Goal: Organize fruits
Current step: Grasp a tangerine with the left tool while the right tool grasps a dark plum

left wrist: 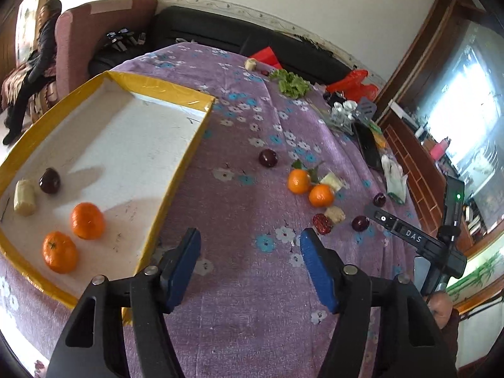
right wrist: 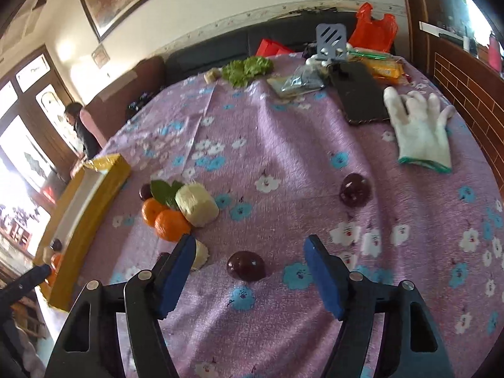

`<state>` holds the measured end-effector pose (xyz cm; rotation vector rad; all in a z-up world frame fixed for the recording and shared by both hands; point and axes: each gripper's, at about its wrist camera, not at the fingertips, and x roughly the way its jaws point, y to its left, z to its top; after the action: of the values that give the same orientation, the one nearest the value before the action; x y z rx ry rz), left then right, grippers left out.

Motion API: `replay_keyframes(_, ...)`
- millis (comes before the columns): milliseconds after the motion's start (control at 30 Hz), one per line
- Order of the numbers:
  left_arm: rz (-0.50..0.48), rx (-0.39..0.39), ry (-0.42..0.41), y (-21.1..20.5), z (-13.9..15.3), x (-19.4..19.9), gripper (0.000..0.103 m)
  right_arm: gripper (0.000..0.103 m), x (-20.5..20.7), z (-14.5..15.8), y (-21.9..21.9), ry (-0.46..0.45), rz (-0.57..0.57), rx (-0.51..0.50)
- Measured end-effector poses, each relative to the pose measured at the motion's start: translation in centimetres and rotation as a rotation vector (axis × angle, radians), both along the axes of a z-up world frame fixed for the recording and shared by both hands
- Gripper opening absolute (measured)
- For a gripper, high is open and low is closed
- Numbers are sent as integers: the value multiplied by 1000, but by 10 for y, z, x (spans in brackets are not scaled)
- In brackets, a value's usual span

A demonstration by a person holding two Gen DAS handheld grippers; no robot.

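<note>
A yellow-rimmed white tray [left wrist: 176, 163] lies at the left and holds two oranges [left wrist: 87, 220], a dark plum [left wrist: 49, 180] and a pale peeled chunk [left wrist: 24, 197]. My left gripper [left wrist: 250, 236] hangs open over the purple flowered cloth beside the tray's right wall, with nothing between its fingers. Further out lie a plum [left wrist: 268, 157], two leafy oranges [left wrist: 299, 181], a red date [left wrist: 322, 223] and more plums. My right gripper [right wrist: 249, 242] is open, with a dark plum [right wrist: 246, 266] lying on the cloth between its blue pads, untouched. Oranges [right wrist: 171, 223] and a pale chunk [right wrist: 197, 204] sit to its left.
A white glove [right wrist: 419, 129], a black phone [right wrist: 362, 94], lettuce [right wrist: 247, 67], packets and a red bag [right wrist: 373, 30] crowd the far right of the table. Another plum [right wrist: 355, 189] lies ahead. A person [left wrist: 41, 63] sits beyond the tray, near a dark sofa.
</note>
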<state>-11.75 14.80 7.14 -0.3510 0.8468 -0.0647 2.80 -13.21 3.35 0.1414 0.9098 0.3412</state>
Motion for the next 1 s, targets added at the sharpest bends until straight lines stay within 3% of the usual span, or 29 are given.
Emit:
replay_keyframes(167,-42,59,11,-19,-3,25,65,75,0,-10,-2,-10,11,7)
replay_keyframes(300,-63,52,16,-26,-9,54,65,75,3,-12,-4,-9,5,35)
replay_keyframes(367,-90,8,8,-28,-13,73,62,75,1,-8,-2,-33,4,22)
replay_keyframes(433,-116,-50,10,-29,-21,92,49,75,1,-6,0,-52,3,6)
replay_keyframes(667,-132,-180,87,-35,-54,147,48,75,2,1,-2,-82,-17,2)
replay_keyframes(800,-165,-167,83,-49,-58,158,48,75,4,1,-7,-74,-30,17)
replay_keyframes(933,-204,-53,57,-72,-58,157,48,75,4,1,-8,-75,-36,20)
replay_keyframes(967,-210,-43,49,-75,-57,157,44,75,4,1,-9,-74,-38,22)
replay_keyframes(1000,-213,-40,54,-76,-57,158,29,75,5,1,-9,-74,-38,23)
